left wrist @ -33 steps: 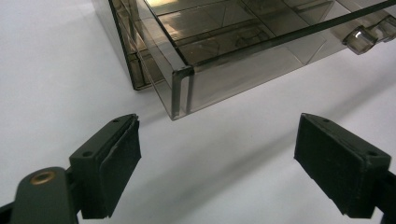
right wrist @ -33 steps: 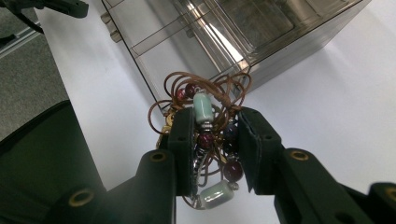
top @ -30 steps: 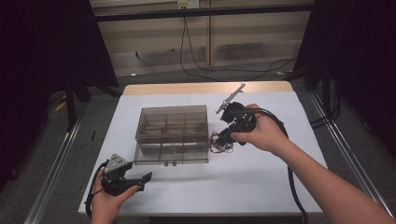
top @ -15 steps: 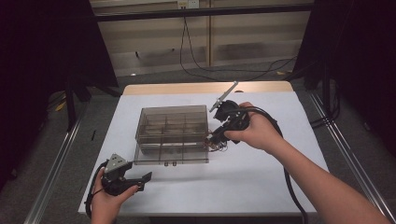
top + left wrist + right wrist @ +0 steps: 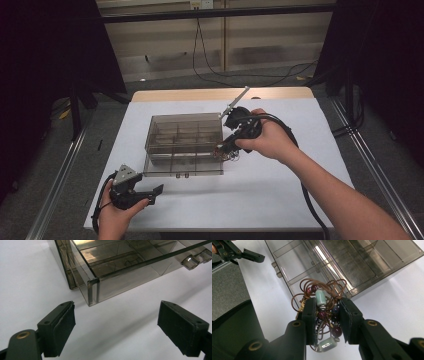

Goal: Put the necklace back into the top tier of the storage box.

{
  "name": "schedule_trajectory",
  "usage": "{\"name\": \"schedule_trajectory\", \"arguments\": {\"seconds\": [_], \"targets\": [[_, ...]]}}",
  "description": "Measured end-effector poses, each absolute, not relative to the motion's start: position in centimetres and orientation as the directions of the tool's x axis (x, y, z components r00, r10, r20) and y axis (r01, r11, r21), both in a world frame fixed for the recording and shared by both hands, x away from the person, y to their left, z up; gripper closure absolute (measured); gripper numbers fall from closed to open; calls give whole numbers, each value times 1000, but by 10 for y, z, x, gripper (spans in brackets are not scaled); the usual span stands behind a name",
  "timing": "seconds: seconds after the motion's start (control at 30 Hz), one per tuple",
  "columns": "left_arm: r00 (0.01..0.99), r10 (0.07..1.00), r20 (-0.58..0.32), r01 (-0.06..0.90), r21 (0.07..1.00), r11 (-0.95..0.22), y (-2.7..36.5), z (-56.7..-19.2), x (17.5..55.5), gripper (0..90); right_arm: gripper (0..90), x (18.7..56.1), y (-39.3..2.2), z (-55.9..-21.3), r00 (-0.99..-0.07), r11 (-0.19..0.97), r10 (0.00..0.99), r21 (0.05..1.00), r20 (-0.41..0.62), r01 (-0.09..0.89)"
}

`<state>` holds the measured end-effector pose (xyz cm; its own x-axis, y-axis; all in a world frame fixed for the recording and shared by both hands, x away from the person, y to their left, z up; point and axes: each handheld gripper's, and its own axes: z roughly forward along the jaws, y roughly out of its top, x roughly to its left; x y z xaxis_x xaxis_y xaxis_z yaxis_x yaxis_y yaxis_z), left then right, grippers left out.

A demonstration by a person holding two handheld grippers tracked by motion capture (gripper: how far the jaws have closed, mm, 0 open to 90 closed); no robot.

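Observation:
A smoky clear plastic organiser box (image 5: 182, 142) with several compartments sits in the middle of the white table. My right gripper (image 5: 327, 308) is shut on a tangled beaded necklace (image 5: 321, 297) of brown cord with pale green and dark red beads. It holds the necklace (image 5: 226, 151) just above the table at the box's right front corner (image 5: 352, 291). My left gripper (image 5: 116, 327) stands open with nothing between its pads, close to the box's front left corner (image 5: 92, 291). In the high view that gripper (image 5: 150, 192) rests near the table's front left edge.
The box's lid (image 5: 140, 261) lies open toward the front, with two small clasps (image 5: 196, 258) on its edge. Cables (image 5: 220, 65) trail on the floor behind the table. Metal rails (image 5: 55, 185) run along both sides of the table.
My right gripper has moved a little to the left and toward the box with the necklace in it, and has lifted slightly. The left gripper has stayed in place.

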<state>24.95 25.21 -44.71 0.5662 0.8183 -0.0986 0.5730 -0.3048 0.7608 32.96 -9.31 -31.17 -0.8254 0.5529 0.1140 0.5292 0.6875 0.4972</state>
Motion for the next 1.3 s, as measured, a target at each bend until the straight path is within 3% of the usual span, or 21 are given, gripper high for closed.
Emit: {"name": "schedule_trajectory", "arguments": {"seconds": [1.3], "targets": [[562, 820, -110, 571, 768, -288, 254, -446, 249, 146, 685, 343, -49, -332, -846, 720, 525, 479, 99, 503]]}}
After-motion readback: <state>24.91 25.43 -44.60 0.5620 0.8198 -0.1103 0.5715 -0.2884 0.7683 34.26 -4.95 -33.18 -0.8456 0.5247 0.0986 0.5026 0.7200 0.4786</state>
